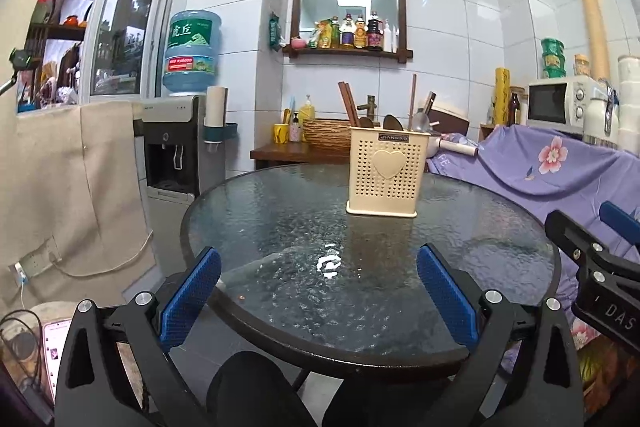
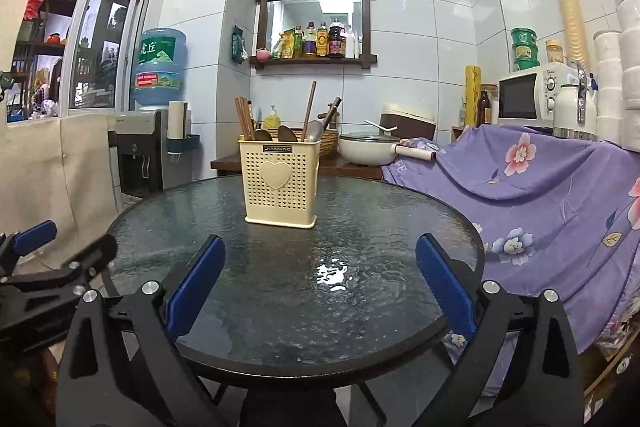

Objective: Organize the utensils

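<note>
A cream perforated utensil holder with a heart on its front stands upright on the far part of a round glass table. It holds chopsticks, wooden spoons and a metal spoon. The holder also shows in the right wrist view with the chopsticks and spoons. My left gripper is open and empty over the table's near edge. My right gripper is open and empty, also at the near edge, well short of the holder.
A purple flowered cloth covers furniture right of the table. A water dispenser stands at the left. A wooden counter behind the table carries a pot and basket. A microwave stands at back right.
</note>
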The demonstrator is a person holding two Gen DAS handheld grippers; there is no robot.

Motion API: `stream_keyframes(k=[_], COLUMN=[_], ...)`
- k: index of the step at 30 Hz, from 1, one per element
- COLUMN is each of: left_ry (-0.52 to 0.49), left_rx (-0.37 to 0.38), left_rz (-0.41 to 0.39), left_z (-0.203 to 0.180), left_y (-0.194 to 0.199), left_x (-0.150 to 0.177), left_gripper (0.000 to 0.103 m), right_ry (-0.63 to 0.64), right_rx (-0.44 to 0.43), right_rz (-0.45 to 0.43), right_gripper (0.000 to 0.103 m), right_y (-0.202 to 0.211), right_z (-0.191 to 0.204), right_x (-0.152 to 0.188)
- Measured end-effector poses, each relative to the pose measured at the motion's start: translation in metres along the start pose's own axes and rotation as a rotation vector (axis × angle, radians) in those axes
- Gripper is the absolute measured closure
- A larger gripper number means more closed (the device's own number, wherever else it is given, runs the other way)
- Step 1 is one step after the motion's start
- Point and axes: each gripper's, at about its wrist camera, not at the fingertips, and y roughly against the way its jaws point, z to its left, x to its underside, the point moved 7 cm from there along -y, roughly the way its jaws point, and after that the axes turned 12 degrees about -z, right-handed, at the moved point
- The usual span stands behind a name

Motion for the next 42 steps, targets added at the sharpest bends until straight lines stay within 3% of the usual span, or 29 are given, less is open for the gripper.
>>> stream_keyframes(k=[42], left_ry=[0.016], left_rx=[-0.009], left_rz=[0.019], left_z=[-0.0017], left_y=[-0.0024], left_x=[-0.0002], left_gripper=[0.007], right_ry=[0.008], right_rx=[0.002], right_rz=[0.009], right_gripper=[0.008], right_y=[-0.0066], right_z=[-0.0004], right_x=[-0.0032])
